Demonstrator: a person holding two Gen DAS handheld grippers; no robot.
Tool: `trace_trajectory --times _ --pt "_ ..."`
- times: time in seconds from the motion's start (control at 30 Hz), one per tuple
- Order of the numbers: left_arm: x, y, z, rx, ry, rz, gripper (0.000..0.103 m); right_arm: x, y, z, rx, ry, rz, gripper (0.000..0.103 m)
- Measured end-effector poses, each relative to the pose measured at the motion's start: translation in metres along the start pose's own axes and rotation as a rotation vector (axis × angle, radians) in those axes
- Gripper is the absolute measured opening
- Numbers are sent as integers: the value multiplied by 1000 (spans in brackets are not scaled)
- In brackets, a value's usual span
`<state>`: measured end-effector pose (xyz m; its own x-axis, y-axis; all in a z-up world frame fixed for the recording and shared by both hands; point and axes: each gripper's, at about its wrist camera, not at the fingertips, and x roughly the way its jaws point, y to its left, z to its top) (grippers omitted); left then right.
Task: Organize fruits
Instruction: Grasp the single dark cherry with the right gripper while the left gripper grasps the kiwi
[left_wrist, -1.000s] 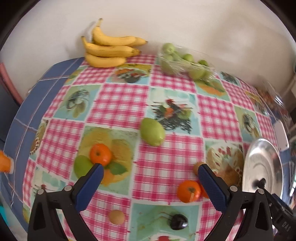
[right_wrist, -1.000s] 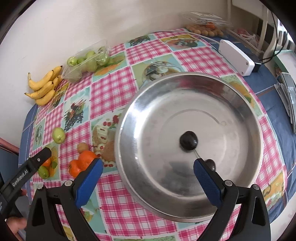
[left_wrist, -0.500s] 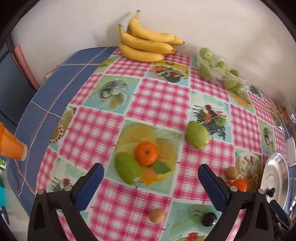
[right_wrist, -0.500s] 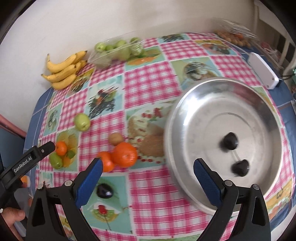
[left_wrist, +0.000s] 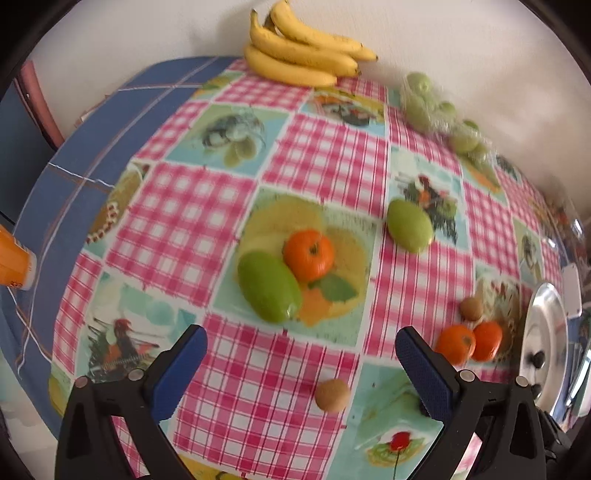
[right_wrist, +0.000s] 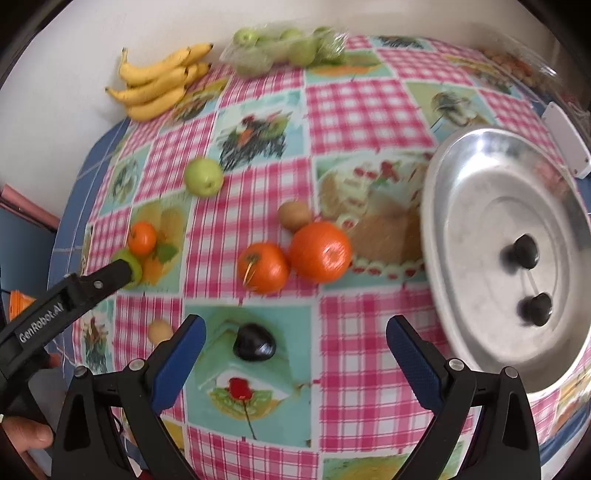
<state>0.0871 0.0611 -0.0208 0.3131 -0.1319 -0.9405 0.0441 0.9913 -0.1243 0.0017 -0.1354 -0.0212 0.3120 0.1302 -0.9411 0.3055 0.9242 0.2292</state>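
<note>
My left gripper (left_wrist: 299, 363) is open and empty, just short of a green mango (left_wrist: 269, 287) that touches an orange (left_wrist: 308, 254). A second green fruit (left_wrist: 409, 226) lies further right. My right gripper (right_wrist: 293, 345) is open and empty above a dark plum (right_wrist: 254, 342). Two oranges (right_wrist: 320, 252) and a brown fruit (right_wrist: 293, 215) lie beyond it. The steel bowl (right_wrist: 480, 354) at the right holds two dark plums (right_wrist: 526, 246). A small brown fruit (left_wrist: 331, 395) lies between the left fingers.
A banana bunch (left_wrist: 303, 59) and a bag of green fruits (left_wrist: 439, 110) lie at the back by the wall. An orange cup (left_wrist: 14, 262) stands at the left edge. A white box (right_wrist: 565, 140) lies behind the bowl. The left gripper's arm (right_wrist: 62, 299) shows in the right wrist view.
Both grippers have swung left. The left one came closer to the mango and orange. The right one left the bowl and now hangs over the plum on the cloth.
</note>
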Motion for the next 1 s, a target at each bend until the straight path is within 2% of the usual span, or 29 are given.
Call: trace_trajectory --times 0.23,0.37,0.6,0.7,0.8,0.87,1.0 --pt "18 -4 -11 0 51 -13 103 16 19 -10 -67 52 -28 97" --pt "23 -4 -15 -3 68 -4 103 25 25 -14 -97 75 -51 88" --pt "31 -16 -19 36 101 -2 103 34 39 -17 -150 89 -78 78" --pt "32 -15 -19 29 110 3 103 34 43 -18 -172 84 -83 70" --pt "30 -14 -20 25 114 -16 100 34 45 -18 -177 77 -86 57" --pt "28 -16 -21 26 115 -38 92 33 45 -17 -172 74 -82 46" --pt "28 -16 -24 25 132 -65 78 31 42 -17 -162 78 -52 34"
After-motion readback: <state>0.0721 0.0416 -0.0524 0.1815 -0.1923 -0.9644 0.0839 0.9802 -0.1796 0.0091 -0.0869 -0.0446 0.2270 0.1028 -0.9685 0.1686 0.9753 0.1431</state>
